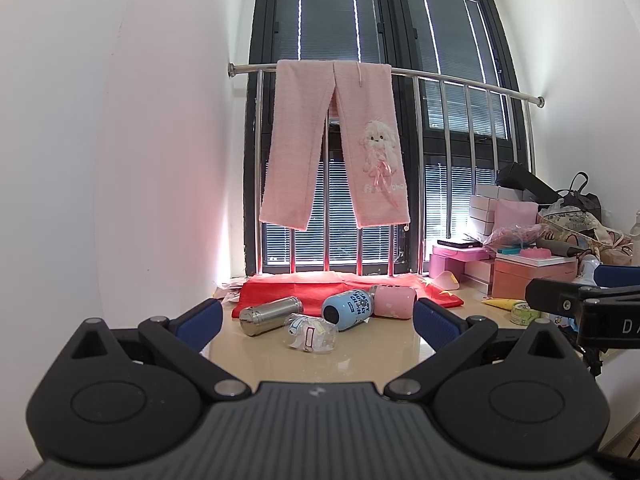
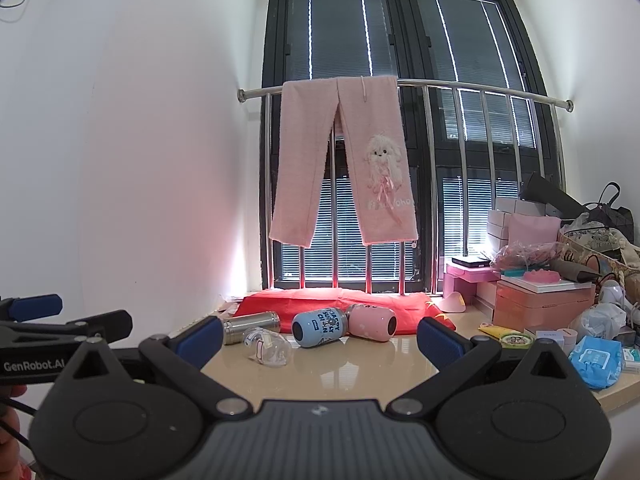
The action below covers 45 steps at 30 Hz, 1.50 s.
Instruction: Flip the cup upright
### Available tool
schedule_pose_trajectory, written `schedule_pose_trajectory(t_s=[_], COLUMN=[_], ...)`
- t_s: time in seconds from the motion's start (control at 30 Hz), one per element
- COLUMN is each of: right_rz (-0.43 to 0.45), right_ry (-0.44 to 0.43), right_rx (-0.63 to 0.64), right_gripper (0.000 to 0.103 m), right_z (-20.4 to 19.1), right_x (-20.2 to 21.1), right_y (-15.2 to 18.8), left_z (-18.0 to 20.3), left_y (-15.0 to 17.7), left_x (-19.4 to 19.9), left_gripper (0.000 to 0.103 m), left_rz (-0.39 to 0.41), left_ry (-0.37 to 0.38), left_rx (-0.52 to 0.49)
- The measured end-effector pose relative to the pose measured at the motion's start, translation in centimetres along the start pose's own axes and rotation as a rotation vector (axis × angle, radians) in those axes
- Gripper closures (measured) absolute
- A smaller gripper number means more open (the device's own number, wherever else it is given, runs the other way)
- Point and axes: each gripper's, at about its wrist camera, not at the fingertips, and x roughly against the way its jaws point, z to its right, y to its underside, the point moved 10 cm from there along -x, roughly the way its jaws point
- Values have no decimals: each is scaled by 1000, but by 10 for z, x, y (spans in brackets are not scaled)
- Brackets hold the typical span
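Several cups lie on their sides on the beige sill (image 1: 360, 360): a steel flask (image 1: 270, 314), a clear plastic cup (image 1: 311, 333), a blue cup (image 1: 349, 308) and a pink cup (image 1: 394, 301). They also show in the right wrist view: steel flask (image 2: 251, 326), clear cup (image 2: 267, 347), blue cup (image 2: 320, 326), pink cup (image 2: 374, 322). My left gripper (image 1: 318, 322) is open, held short of the cups. My right gripper (image 2: 320, 338) is open, also short of them. Both are empty.
A red cloth (image 1: 348, 286) lies behind the cups under a steel railing with pink trousers (image 1: 336, 144) hung on it. Boxes, bags and packets (image 2: 560, 292) crowd the right side. A white wall (image 1: 120, 160) stands to the left.
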Motion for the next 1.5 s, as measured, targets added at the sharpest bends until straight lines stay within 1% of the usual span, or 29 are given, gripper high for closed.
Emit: schedule_pose_trajectory(t_s=[0.73, 0.77, 1.03, 1.27, 1.5], right_rz=[-2, -1, -18, -47, -91], right_ry=[-2, -2, -19, -25, -50], right_rx=[1, 2, 16, 22, 46], right_gripper=[0, 0, 0, 0, 0], right_z=[1, -2, -4, -2, -8], right_x=[1, -1, -6, -28, -64], right_y=[-1, -8, 2, 4, 7], left_z=[0, 0, 1, -5, -13], left_y=[0, 0, 2, 3, 3], left_x=[0, 0, -6, -22, -55], left_gripper=[0, 0, 0, 0, 0], left_rz=[1, 2, -6, -27, -56], left_ry=[-1, -1, 1, -12, -10], left_rx=[0, -1, 7, 16, 21])
